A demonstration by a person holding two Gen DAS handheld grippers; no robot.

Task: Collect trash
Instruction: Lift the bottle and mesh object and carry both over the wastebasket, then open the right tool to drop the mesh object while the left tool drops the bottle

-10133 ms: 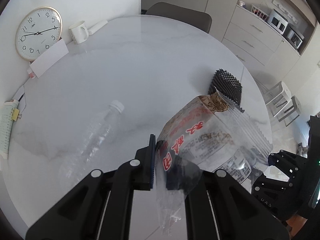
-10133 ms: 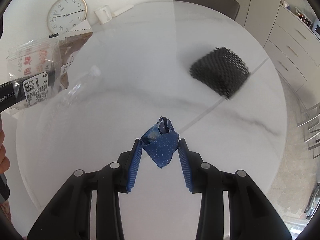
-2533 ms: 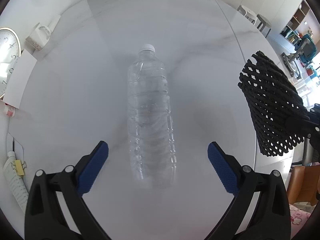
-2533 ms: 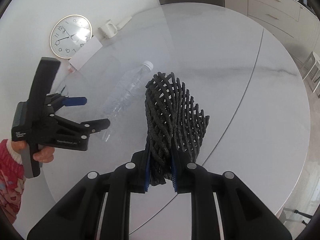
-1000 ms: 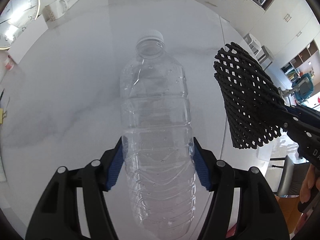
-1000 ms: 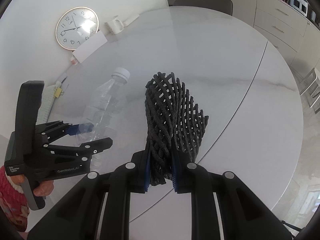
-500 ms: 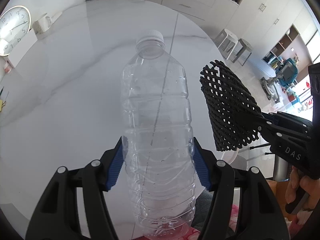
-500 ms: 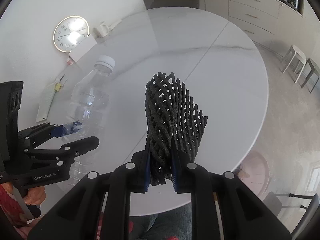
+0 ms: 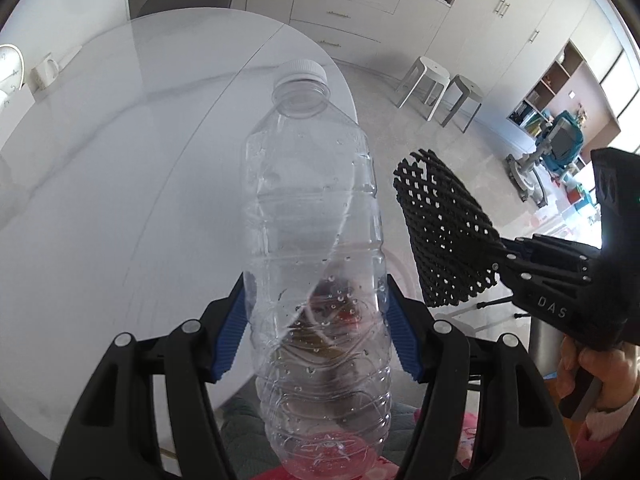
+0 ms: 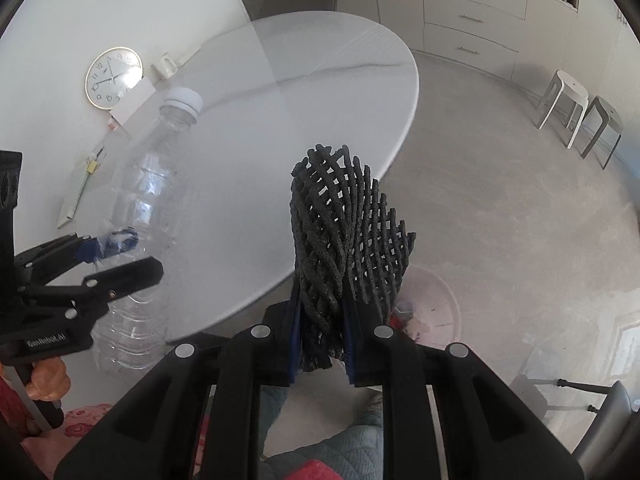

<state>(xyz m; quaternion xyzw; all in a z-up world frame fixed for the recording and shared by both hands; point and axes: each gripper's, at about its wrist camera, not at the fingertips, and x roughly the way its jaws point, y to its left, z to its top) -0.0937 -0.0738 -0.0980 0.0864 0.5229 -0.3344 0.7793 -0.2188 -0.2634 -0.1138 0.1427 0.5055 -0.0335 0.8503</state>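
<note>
My left gripper (image 9: 316,328) is shut on a clear plastic bottle (image 9: 316,240) with a white cap, held in the air off the table's near edge. The bottle also shows in the right wrist view (image 10: 144,216), with the left gripper (image 10: 116,260) around it. My right gripper (image 10: 322,340) is shut on a black foam net sleeve (image 10: 344,232), held to the right of the bottle; it shows in the left wrist view (image 9: 444,232) too. A pale translucent trash bin (image 10: 436,308) with wrappers inside stands on the floor below the net.
The round white marble table (image 10: 320,80) lies ahead and left, with a clock (image 10: 114,78), a mug (image 10: 164,66) and papers at its far side. Two stools (image 10: 576,108) stand on the floor at right. Cabinets line the back wall.
Both grippers have swung right, away from the table, carrying the bottle and the net. The floor and the bin now show beneath them.
</note>
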